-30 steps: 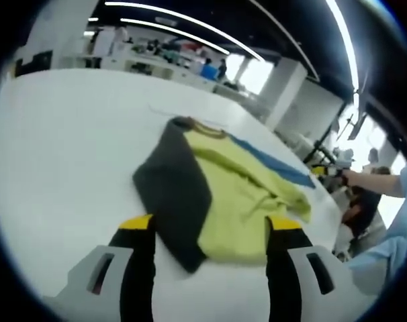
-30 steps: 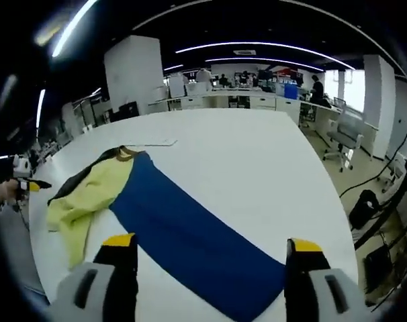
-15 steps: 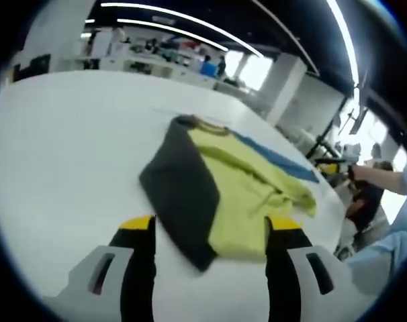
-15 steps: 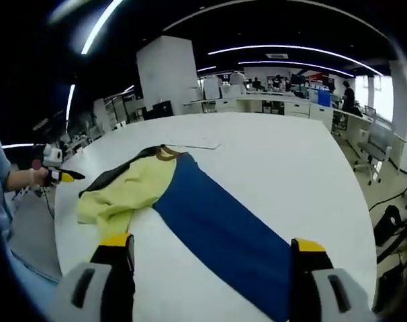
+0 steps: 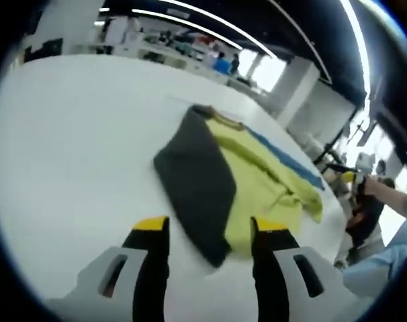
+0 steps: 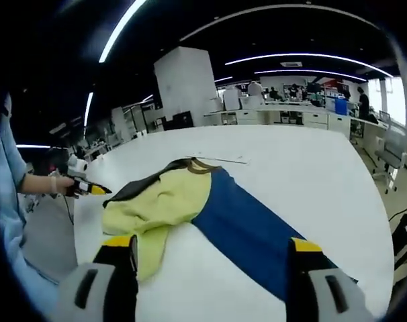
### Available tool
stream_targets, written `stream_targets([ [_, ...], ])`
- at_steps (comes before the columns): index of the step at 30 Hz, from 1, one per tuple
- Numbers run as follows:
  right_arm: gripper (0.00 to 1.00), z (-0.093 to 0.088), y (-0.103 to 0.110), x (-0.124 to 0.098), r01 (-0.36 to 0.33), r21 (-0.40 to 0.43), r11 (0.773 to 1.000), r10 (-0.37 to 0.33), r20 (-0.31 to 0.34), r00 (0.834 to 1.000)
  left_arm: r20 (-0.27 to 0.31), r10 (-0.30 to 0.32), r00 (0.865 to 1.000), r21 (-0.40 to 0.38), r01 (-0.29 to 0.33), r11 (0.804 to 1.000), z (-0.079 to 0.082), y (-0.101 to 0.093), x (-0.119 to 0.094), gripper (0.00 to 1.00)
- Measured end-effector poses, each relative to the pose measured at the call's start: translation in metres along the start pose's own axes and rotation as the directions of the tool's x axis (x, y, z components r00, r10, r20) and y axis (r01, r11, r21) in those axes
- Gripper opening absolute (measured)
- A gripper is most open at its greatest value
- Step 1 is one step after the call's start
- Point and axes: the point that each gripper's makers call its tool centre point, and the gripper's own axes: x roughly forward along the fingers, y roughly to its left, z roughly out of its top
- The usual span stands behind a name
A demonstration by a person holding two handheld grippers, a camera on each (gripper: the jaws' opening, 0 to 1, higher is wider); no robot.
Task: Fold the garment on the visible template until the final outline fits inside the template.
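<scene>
A colour-block garment lies flat on a large white table, its panels dark grey, yellow-green and blue, with a brownish collar at the far end. In the right gripper view its long axis runs from the collar, farther off and left of centre, down to the blue hem at the lower right, and the blue panel takes up most of the length. In the left gripper view the garment shows its grey panel nearest and the blue as a thin strip behind the yellow. The left gripper hangs above the grey hem, jaws parted, holding nothing. The right gripper hangs over the garment with jaws spread wide and empty
</scene>
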Motion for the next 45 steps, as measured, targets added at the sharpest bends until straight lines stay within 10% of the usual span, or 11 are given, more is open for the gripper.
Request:
stream_targets([
  [20, 0.85, -0.008, 0.009, -0.005, -0.012, 0.001, 1.000, 0.012, -0.025, 1.000, -0.055, -0.017, 0.998, -0.181, 0.007, 0.983, -0.020, -0.004, 0.003, 0.16],
  [21, 0.84, -0.009, 0.009, -0.007, -0.012, -0.002, 1.000, 0.011, -0.032, 0.999, -0.024, 0.000, 1.000, -0.138, -0.003, 0.990, -0.012, -0.005, 0.001, 0.00],
  [33, 0.81, -0.015, 0.010, -0.011, -0.005, 0.020, 1.000, 0.006, -0.033, 0.999, 0.017, -0.112, 0.994, 0.020, 0.112, 0.994, 0.037, -0.061, 0.012, 0.00],
  [45, 0.79, -0.025, 0.010, -0.020, 0.012, 0.043, 0.999, -0.010, -0.038, 0.999, -0.092, -0.182, 0.979, 0.113, 0.192, 0.975, 0.027, -0.131, 0.071, 0.00],
])
